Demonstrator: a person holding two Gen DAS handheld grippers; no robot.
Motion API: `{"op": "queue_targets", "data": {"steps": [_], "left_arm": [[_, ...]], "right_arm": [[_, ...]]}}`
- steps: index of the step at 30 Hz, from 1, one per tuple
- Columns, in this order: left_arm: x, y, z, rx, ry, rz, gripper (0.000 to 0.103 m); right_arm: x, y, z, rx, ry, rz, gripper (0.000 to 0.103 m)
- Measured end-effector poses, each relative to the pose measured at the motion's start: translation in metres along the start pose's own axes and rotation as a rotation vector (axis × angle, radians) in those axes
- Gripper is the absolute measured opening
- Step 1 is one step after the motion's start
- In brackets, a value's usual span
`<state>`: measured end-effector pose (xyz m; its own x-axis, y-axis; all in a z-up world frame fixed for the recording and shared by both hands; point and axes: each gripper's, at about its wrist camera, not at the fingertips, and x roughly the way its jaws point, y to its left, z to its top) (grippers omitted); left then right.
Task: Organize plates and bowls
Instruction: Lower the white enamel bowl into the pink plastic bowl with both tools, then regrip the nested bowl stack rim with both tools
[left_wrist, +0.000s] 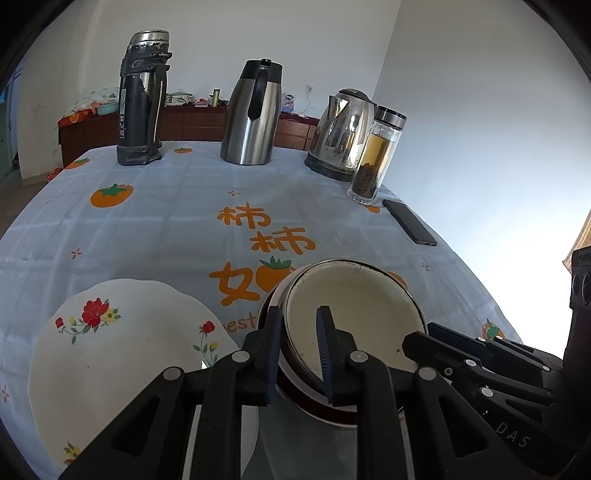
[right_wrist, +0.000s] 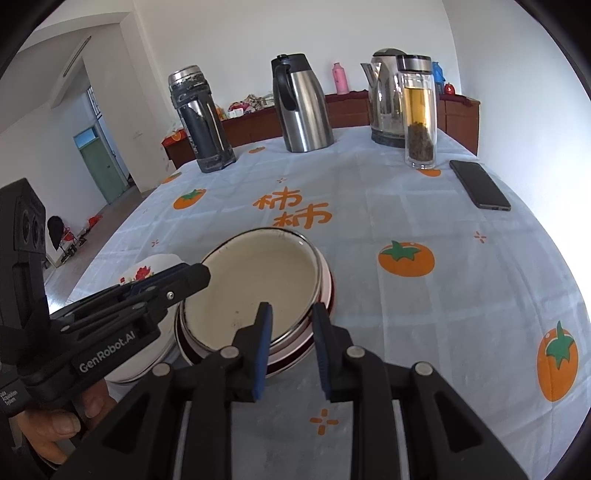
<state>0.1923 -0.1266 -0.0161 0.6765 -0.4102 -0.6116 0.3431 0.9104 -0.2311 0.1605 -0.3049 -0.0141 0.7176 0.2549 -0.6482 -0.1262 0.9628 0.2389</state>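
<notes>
A cream enamel bowl (left_wrist: 354, 306) with a dark red outside sits nested on a second one, in the near middle of the table. My left gripper (left_wrist: 299, 343) is shut on its left rim, one finger outside the wall and one inside. My right gripper (right_wrist: 291, 343) is shut on the near right rim of the same bowl (right_wrist: 255, 280), also straddling the wall. Each gripper shows in the other's view: the right gripper (left_wrist: 410, 343) and the left gripper (right_wrist: 201, 275). A white plate (left_wrist: 110, 350) with red flowers lies just left of the bowls, and the plate (right_wrist: 147, 271) is partly hidden behind the left gripper.
Along the far edge stand a black thermos (left_wrist: 142, 99), a steel jug (left_wrist: 255, 114), an electric kettle (left_wrist: 343, 133) and a glass tea bottle (left_wrist: 376, 155). A black phone (left_wrist: 408, 221) lies at the right. A person's hand (right_wrist: 59, 428) holds the left gripper.
</notes>
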Motion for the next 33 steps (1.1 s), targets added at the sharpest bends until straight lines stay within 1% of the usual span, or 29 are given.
{"op": "queue_targets", "data": {"steps": [7,8,11,14,20,22,26,30,31,32,33], "left_arm": [[-0.0005,-0.0007,0.0004,-0.002,-0.002,-0.003,0.021],[-0.0004,-0.0008,0.0005,-0.003,-0.001,-0.005,0.025],[0.0001,-0.0021,0.0001,-0.001,0.004,-0.015,0.031],[-0.0006,-0.0026,0.0001,0.004,0.002,-0.014,0.031],[-0.0001,-0.0025,0.0006,0.001,0.002,-0.013,0.031],[0.0002,-0.0026,0.0009,0.000,0.002,-0.012,0.032],[-0.0001,-0.0038,0.0008,0.005,0.000,-0.015,0.036],[-0.0007,-0.0035,0.0014,0.004,-0.005,-0.018,0.037],[-0.0017,-0.0029,0.0016,0.002,-0.009,-0.020,0.038],[-0.0031,-0.0023,0.0019,0.000,-0.015,-0.020,0.044],[-0.0052,-0.0018,0.0024,-0.002,-0.027,-0.019,0.049]], "right_arm": [[-0.0001,0.0011,-0.0002,-0.008,-0.003,-0.008,0.024],[-0.0002,0.0012,0.0001,-0.010,-0.004,-0.010,0.024],[-0.0004,0.0023,0.0002,-0.019,-0.011,-0.015,0.024],[0.0000,0.0028,-0.0002,-0.028,-0.015,-0.027,0.024],[-0.0005,0.0010,-0.0004,-0.022,-0.019,-0.022,0.024],[-0.0007,0.0013,-0.0007,-0.021,-0.021,-0.014,0.027],[-0.0009,0.0036,-0.0014,-0.034,-0.025,-0.020,0.029],[-0.0011,0.0034,-0.0025,-0.034,-0.026,-0.022,0.031],[-0.0012,0.0033,-0.0027,-0.033,-0.027,-0.020,0.033],[-0.0015,0.0034,-0.0026,-0.034,-0.029,-0.020,0.034],[-0.0023,0.0038,-0.0028,-0.036,-0.033,-0.022,0.038]]}}
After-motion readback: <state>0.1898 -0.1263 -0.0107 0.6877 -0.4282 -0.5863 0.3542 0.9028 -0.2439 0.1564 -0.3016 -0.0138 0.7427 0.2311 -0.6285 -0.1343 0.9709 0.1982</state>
